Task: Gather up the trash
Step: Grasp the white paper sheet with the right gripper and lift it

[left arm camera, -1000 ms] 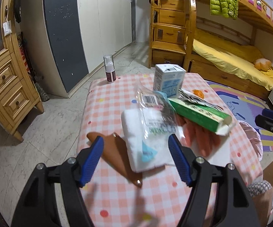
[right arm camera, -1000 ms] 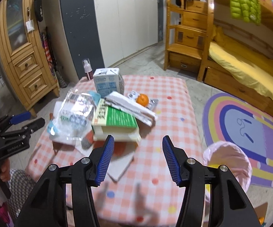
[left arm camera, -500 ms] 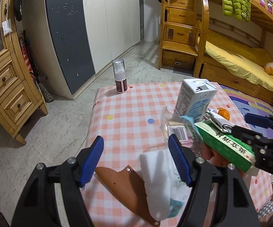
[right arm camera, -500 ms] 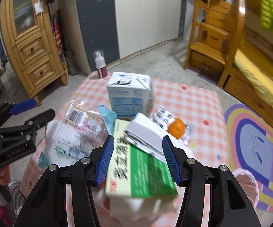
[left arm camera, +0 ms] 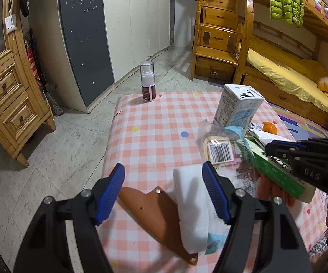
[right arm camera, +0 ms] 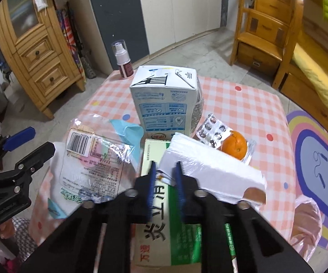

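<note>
White folded paper [right arm camera: 211,170] lying atop the green box [right arm camera: 164,216] is pinched at its near corner by the right claw [right arm camera: 165,177], whose jaws have just been closing. The left claw [left arm camera: 164,191] hangs open over a white tissue [left arm camera: 191,207]. Carton [right arm camera: 166,100], wrapper [right arm camera: 93,157], blister pack [right arm camera: 211,129] and orange [right arm camera: 234,145] remain on the checked bench [right arm camera: 243,104]; collection looks barely begun. Wardrobes and a bunk bed [left arm camera: 289,72] stand beyond.

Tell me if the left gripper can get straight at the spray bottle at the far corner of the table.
Probably yes. The left gripper has its jaws open and empty, and the checked cloth between it and the spray bottle is bare. The trash pile and the milk carton sit off to the right of that line.
</note>
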### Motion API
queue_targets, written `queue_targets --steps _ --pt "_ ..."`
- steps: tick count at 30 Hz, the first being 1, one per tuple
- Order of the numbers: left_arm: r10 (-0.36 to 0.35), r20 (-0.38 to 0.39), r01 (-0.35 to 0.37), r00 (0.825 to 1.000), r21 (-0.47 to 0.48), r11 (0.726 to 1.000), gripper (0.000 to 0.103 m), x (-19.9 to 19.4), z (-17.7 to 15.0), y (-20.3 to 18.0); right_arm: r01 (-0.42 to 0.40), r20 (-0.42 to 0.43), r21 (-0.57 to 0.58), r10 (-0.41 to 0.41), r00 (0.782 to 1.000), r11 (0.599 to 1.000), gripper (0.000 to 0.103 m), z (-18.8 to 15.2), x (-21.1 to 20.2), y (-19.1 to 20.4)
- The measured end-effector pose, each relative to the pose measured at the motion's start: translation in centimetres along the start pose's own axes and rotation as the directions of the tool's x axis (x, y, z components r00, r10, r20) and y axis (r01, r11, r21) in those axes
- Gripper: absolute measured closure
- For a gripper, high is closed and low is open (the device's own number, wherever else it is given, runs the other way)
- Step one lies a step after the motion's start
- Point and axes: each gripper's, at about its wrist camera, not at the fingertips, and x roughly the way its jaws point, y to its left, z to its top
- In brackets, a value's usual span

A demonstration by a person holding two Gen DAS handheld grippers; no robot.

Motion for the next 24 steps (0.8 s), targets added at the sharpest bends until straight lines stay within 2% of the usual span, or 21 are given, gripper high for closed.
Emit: queue_targets --steps 2,8,12,15,21,24 --pt "-0.001 0.008 0.001 1.0 0.001 1.0 0.034 -0.6 -0.2 0.0 0.007 0.019 0.002 -0.008 1.0 1.0 0.102 -0.1 -0.5 0.0" --pt "-0.014 0.027 0.014 1.0 0.011 1.0 0.034 -2.7 -0.8 0.0 0.017 0.139 0.026 -0.021 0.99 1.0 0.103 -0.3 -5.0 -0.4" --pt "-0.046 0.011 0.045 0.999 0.032 0.998 0.034 -2.9 -2.0 -0.8 0.022 0.22 0.048 -0.032 0.975 0.999 0.103 -0.6 -8.6 -1.2" --pt "-0.07 -0.019 0.071 0.997 0.036 0.997 0.034 -2.1 -2.6 -1.7 0.01 0.242 0.068 -0.026 0.97 0.998 0.103 -1.3 -10.1 -1.9" --pt "-0.151 -0.068 0.153 0.986 0.022 0.988 0.058 -0.5 -2.5 -3.4 -0.002 0.236 0.082 -0.018 0.972 0.997 0.103 -2.4 -10.4 -2.3" --pt "-0.158 -0.085 0.161 0.984 0.034 0.986 0.08 0.0 -2.4 -4.0 -0.005 0.233 0.086 -0.015 0.972 0.996 0.103 -2.6 -10.3 -2.4"
